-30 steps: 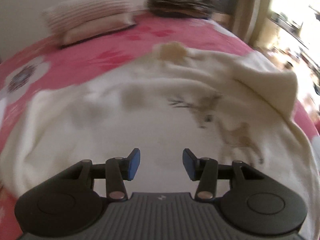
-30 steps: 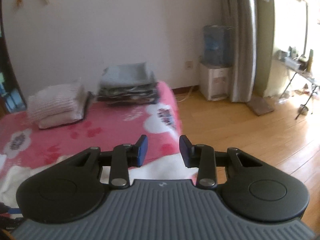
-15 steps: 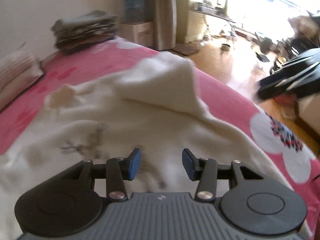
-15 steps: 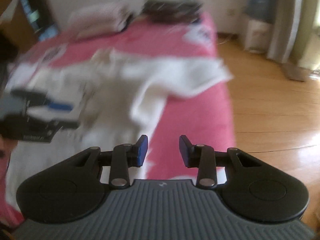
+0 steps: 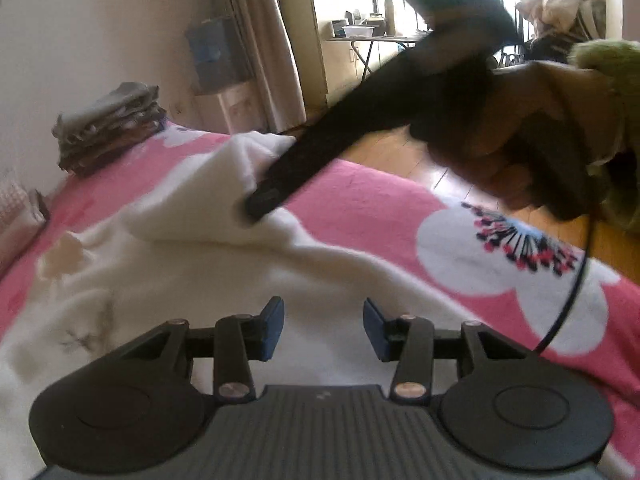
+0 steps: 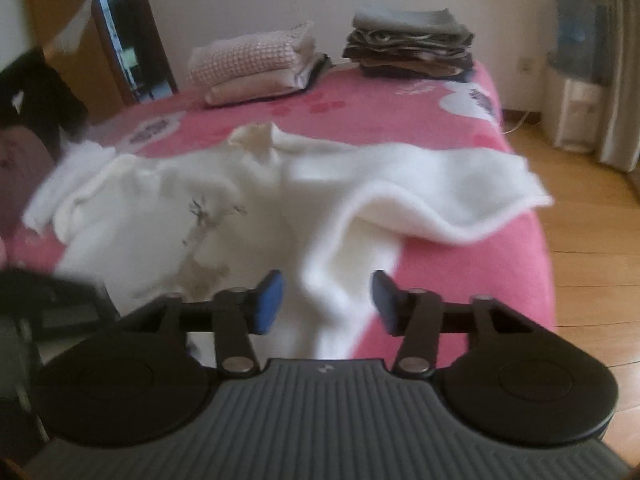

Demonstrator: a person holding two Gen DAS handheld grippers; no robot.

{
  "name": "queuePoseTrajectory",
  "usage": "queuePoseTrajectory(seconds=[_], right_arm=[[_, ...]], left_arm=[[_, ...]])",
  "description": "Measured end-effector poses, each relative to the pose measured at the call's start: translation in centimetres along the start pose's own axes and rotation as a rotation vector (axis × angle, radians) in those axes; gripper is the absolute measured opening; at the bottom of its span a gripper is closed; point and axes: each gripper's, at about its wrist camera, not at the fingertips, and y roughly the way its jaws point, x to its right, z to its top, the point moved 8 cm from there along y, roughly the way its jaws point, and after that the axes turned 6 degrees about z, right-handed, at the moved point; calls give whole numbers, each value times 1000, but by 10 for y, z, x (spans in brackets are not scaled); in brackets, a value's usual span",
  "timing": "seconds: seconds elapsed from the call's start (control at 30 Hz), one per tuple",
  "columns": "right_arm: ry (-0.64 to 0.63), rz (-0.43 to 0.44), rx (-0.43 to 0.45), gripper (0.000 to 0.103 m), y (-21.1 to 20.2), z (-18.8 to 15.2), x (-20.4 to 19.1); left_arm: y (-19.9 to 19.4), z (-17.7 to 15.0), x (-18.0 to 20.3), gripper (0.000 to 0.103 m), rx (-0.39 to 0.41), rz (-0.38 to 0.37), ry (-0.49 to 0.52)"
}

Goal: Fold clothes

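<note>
A white sweater with a deer print lies spread on the pink bed cover. My left gripper hovers over its body, open, with nothing pinched between the blue pads. A hand holds my right gripper, whose tip reaches down to the raised sleeve. In the right wrist view the sweater stretches across the bed, its sleeve lying toward the right edge. My right gripper is opening its jaws just above a fold of the white fabric, and the pads are not pressing on it.
A stack of folded dark clothes and a folded checked pile sit at the far end of the bed. A water dispenser stands by the wall. Wooden floor runs along the bed's right side.
The right gripper has come down from facing the wall to just over the sweater, and its jaws have widened. The left gripper's view has swung along the sweater toward the sleeve.
</note>
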Motion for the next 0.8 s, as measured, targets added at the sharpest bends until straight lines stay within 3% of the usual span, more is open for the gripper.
queuePoseTrajectory(seconds=[0.1,0.13,0.17,0.2,0.33,0.43,0.53,0.63,0.73,0.8], right_arm=[[-42,-48,-24,54,35,4,0],[-50,-76,-22,29,44,5,4],[-37,-89,-7,10,46,8,11],[15,-80,31,7,38,11,20],[186,-153,175,6,-14,2,59],[401,-182,153,6,-25,-39,95],[519,-164,168,7,-23,-59,108],[552,-172,181,7,-20,-60,113],[589,-163,174,6,-15,-63,119],[615,-140,158,10,-18,-62,119]], left_arm=[[13,-1,11,37,-21,-30,6],[18,-2,14,37,-27,-38,15],[20,-3,15,37,-25,-41,22],[21,-4,14,37,-22,-47,19],[22,-11,5,37,-24,-80,-38],[18,-6,-6,37,0,-75,-77],[24,3,-13,37,29,-73,-98],[45,2,-5,37,-8,-77,-46],[47,0,5,37,43,-49,26],[45,1,4,37,54,-55,17]])
